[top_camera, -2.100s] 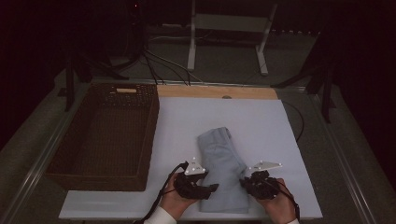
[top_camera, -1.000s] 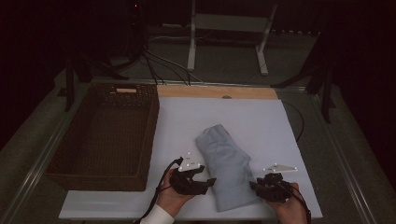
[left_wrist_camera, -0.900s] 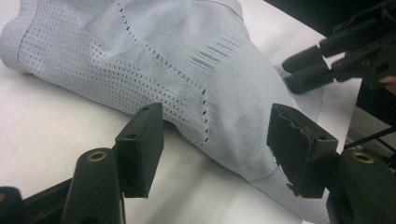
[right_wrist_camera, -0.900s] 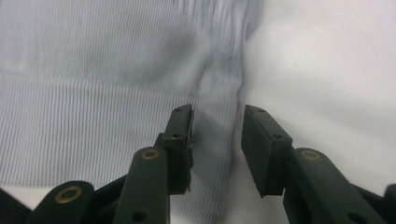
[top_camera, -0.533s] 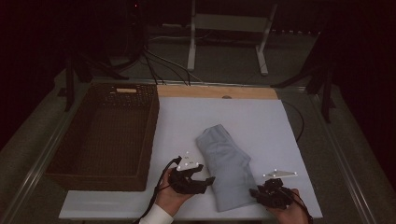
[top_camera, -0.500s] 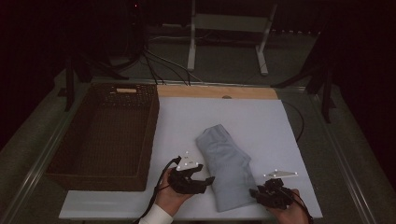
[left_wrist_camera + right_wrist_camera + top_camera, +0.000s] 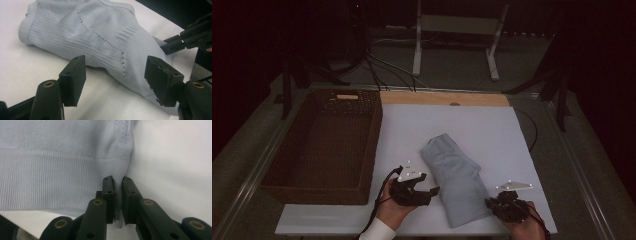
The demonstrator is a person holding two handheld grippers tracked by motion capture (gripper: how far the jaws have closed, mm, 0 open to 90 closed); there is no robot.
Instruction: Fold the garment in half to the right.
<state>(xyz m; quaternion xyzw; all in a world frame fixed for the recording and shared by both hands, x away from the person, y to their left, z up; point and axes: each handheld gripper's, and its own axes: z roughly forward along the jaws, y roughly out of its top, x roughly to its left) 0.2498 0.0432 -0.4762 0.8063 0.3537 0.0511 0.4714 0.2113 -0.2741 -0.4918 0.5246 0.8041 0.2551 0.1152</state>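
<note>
Pale blue knit garment (image 7: 455, 179), folded, lying on the white desk (image 7: 492, 130) near its front edge, slanting from the middle toward the right front corner.

Brown wicker basket (image 7: 324, 145) standing on the left part of the desk, well apart from the garment.

Left hand-held gripper (image 7: 428, 192) resting just beside the garment's left edge, jaws standing apart. In the left gripper view: left hand-held gripper (image 7: 116, 75) pointing along the desk at the garment (image 7: 95, 35), perforated knit panel lying between and beyond the jaws, pads not pressing on the fabric.

Right hand-held gripper (image 7: 492, 204) sitting at the garment's near right corner, by the desk's front edge. In the right gripper view: right hand-held gripper (image 7: 118, 183) with jaws having just been closing, now drawn nearly together and clamping the ribbed hem of the garment (image 7: 62, 165) at its corner, a thin fold of fabric caught between the pads. White desk (image 7: 175, 160) showing to the right of the hem.

Right hand-held gripper (image 7: 185, 41) also appearing at the far right of the left gripper view, touching the garment's edge.
</note>
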